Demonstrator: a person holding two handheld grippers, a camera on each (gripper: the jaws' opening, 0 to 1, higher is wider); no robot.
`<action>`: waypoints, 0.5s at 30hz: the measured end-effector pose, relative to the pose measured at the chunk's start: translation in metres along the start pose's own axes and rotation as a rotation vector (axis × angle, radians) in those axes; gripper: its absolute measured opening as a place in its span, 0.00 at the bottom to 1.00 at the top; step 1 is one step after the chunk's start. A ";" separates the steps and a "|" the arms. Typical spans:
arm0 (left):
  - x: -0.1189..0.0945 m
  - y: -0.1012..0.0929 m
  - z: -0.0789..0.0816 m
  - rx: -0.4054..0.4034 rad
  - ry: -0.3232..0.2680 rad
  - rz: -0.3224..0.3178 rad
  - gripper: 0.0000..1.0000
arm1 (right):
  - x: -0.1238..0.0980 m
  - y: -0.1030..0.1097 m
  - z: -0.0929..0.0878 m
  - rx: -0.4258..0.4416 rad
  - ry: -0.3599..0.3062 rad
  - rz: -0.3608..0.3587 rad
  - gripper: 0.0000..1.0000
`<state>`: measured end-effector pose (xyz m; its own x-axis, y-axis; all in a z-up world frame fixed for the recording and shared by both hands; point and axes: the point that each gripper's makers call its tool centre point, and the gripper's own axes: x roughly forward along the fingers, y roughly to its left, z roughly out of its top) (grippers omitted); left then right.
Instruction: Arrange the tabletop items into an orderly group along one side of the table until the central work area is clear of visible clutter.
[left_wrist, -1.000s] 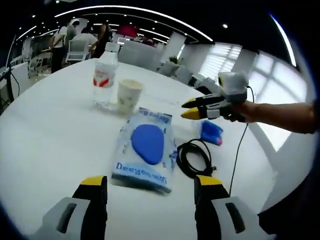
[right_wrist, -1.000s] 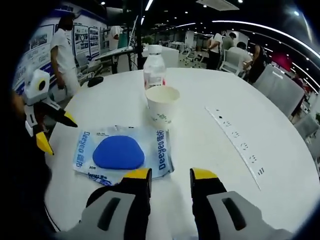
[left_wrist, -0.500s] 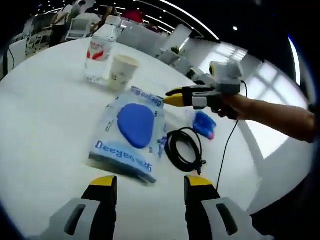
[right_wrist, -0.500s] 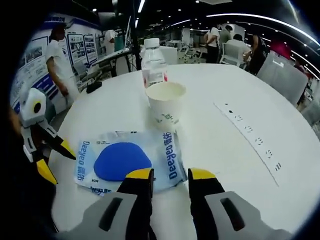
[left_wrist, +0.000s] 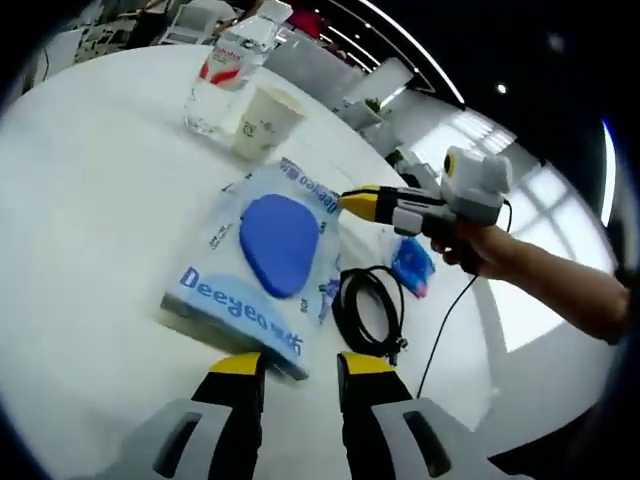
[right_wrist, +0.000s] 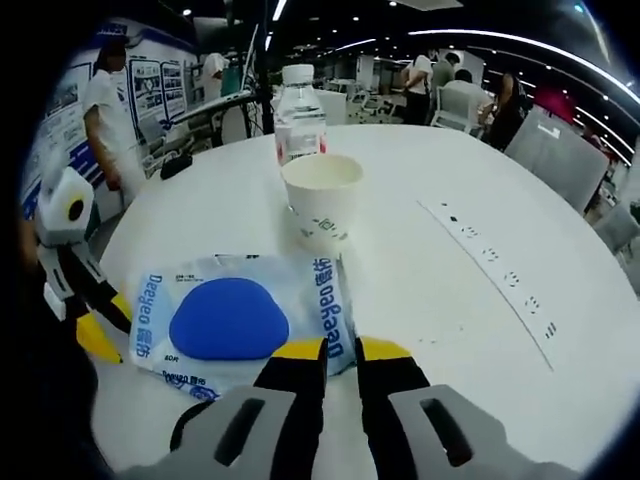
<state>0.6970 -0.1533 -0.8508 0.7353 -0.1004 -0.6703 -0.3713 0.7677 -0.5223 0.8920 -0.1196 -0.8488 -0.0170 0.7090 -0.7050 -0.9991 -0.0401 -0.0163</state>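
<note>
A Deeyeo wipes packet (left_wrist: 270, 250) with a blue oval lid lies flat on the white round table (left_wrist: 90, 220). In the left gripper view my left gripper (left_wrist: 300, 365) is open but narrowed, its yellow tips either side of the packet's near corner. From the right, my right gripper (left_wrist: 358, 200) reaches the packet's far edge with its tips together. In the right gripper view the packet (right_wrist: 230, 320) lies just ahead and my right gripper (right_wrist: 342, 350) pinches its near edge. The left gripper (right_wrist: 100, 320) stands at the packet's left side. A paper cup (left_wrist: 265, 120) and a water bottle (left_wrist: 225, 80) stand behind.
A coiled black cable (left_wrist: 370, 310) and a small blue item (left_wrist: 412, 265) lie right of the packet near the table's edge. The cup (right_wrist: 322, 200) and bottle (right_wrist: 300, 125) stand close together. A row of sockets (right_wrist: 490, 280) is set into the table. People stand in the background.
Both grippers' jaws have narrowed a lot. Both have moved in closer to the packet, the left to its near corner, the right onto its edge.
</note>
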 end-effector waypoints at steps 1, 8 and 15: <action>0.004 0.002 0.001 -0.038 -0.001 -0.006 0.25 | 0.002 -0.003 0.000 0.000 -0.010 -0.007 0.09; 0.018 0.001 -0.008 -0.152 0.051 -0.018 0.14 | 0.006 -0.007 -0.006 -0.039 0.019 -0.040 0.09; 0.025 -0.001 -0.010 -0.169 0.077 -0.020 0.12 | 0.007 -0.008 -0.010 -0.064 0.025 -0.058 0.05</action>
<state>0.7097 -0.1626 -0.8723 0.7006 -0.1678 -0.6935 -0.4513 0.6487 -0.6129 0.9005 -0.1208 -0.8607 0.0431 0.6940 -0.7187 -0.9937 -0.0445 -0.1025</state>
